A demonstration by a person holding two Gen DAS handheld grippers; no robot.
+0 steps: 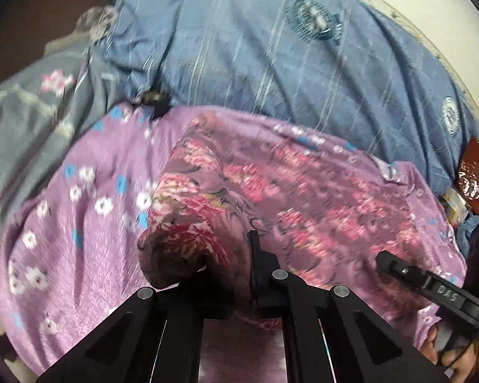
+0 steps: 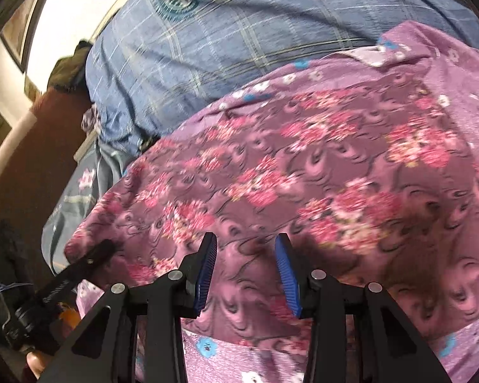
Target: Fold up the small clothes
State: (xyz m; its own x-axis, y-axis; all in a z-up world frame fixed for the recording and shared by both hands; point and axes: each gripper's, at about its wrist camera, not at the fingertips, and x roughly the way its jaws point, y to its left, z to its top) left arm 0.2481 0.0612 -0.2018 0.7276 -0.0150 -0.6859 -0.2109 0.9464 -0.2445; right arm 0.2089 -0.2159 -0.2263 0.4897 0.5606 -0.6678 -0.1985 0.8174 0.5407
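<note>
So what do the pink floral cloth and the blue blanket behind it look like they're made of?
Pink floral cloth: thin printed woven fabric, probably cotton or a synthetic blend; it drapes and bunches softly, matte. Blue blanket: thicker, puffy quilted-looking fabric with woven stripes and plaid lines.

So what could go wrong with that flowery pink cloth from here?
The left gripper pinches only a bunched corner of the pink floral cloth, so it may slip out. The right gripper is open above the cloth; closing there could also catch the lilac sheet beneath.
</note>
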